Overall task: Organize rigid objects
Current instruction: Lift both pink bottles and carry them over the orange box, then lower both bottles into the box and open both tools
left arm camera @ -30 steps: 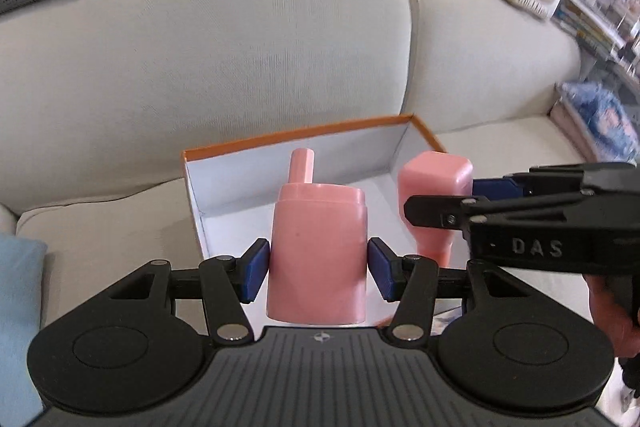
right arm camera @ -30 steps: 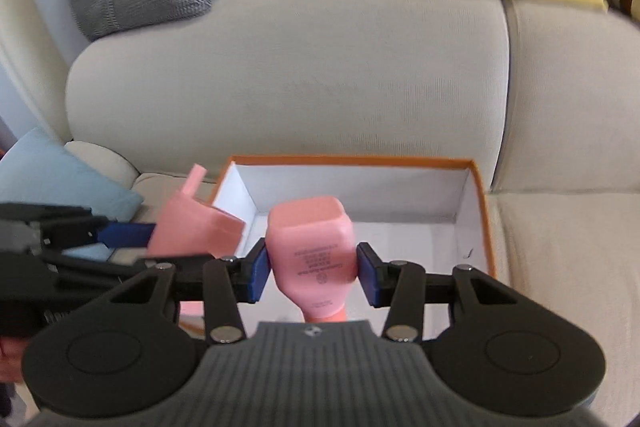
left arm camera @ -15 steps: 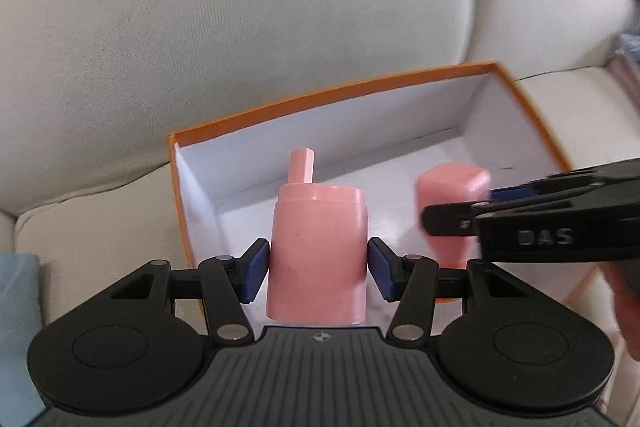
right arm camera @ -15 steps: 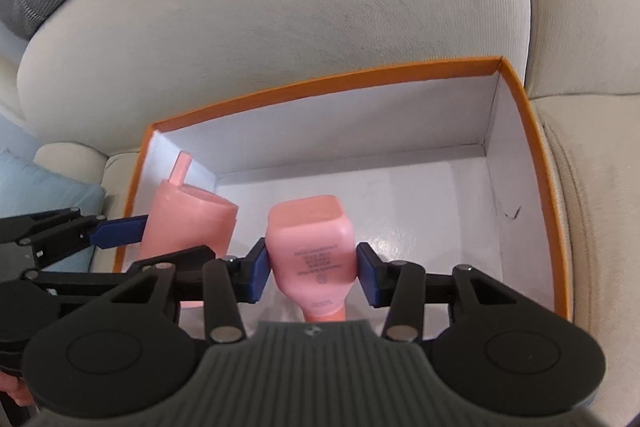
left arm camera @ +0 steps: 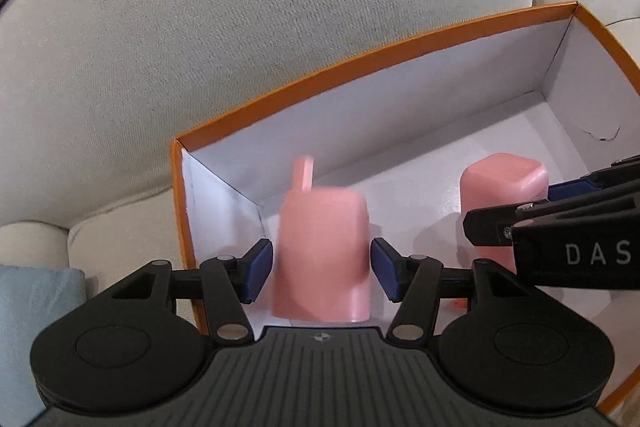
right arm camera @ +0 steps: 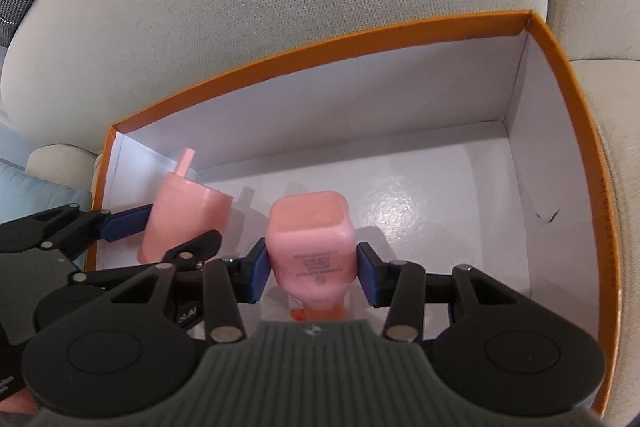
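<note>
Pink plastic filled both views as two hand-held grippers worked inside an orange-rimmed cardboard box (right arm camera: 568, 131) with white walls, set on a beige sofa (right arm camera: 280, 7). Between the blue pads of the left gripper (left arm camera: 322, 269) stood a pink bottle with a thin spout (left arm camera: 322, 247), blurred, with a narrow gap showing on each side, so the jaws appeared slightly parted and not gripping it. To that gripper's right, the right gripper (right arm camera: 310, 273) had its pads pressed against a squat pink container (right arm camera: 310, 247), held with its printed label upside down and its narrow end toward the camera, low over the box floor. Whether either item touched the floor could not be told. A light blue cushion (left arm camera: 24, 307) lay outside the box, left of the left gripper.
</note>
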`<state>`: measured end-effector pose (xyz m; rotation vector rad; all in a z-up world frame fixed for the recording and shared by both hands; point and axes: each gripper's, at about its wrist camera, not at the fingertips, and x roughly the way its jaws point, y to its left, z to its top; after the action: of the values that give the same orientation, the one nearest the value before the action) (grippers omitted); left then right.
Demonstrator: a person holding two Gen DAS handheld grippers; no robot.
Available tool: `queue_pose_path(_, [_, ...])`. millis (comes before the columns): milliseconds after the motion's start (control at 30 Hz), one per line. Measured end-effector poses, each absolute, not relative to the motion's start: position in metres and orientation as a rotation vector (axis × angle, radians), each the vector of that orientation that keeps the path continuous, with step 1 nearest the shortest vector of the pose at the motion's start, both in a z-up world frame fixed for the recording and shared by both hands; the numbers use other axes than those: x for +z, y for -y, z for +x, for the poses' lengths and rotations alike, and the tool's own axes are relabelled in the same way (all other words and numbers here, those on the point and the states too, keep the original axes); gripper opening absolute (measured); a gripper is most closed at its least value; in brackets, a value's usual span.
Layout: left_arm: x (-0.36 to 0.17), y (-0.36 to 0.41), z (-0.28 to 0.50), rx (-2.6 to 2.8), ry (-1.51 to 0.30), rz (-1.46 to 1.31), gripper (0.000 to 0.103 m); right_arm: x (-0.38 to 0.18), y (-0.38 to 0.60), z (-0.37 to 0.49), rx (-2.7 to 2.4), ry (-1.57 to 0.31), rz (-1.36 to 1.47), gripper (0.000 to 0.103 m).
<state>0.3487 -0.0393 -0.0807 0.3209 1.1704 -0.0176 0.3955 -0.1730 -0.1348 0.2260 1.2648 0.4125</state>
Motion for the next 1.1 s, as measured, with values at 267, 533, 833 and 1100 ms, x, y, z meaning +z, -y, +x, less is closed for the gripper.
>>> queue_pose_path(267, [-0.056,0.008,0.332,-0.107,-1.103,0.19,0.073,-0.139,0.161,0.397,0.407,-1.277,0.241,0.047])
queue_pose_path(533, [-0.02,-0.041,0.297,-0.047,-0.994,-0.002,0.07,-0.139,0.143,0.397,0.41,-1.296,0.226,0.047])
queue_pose_path(833, [-0.034,-0.068,0.287,-0.078,-1.047,-0.244,0.038,-0.135,0.119,0.402,0.381,-1.311,0.228,0.047])
queue_pose_path(1100, [-0.031,-0.072,0.287,-0.084,-1.038,-0.299,0.036,-0.133,0.098,0.408,0.356,-1.298,0.169,0.047])
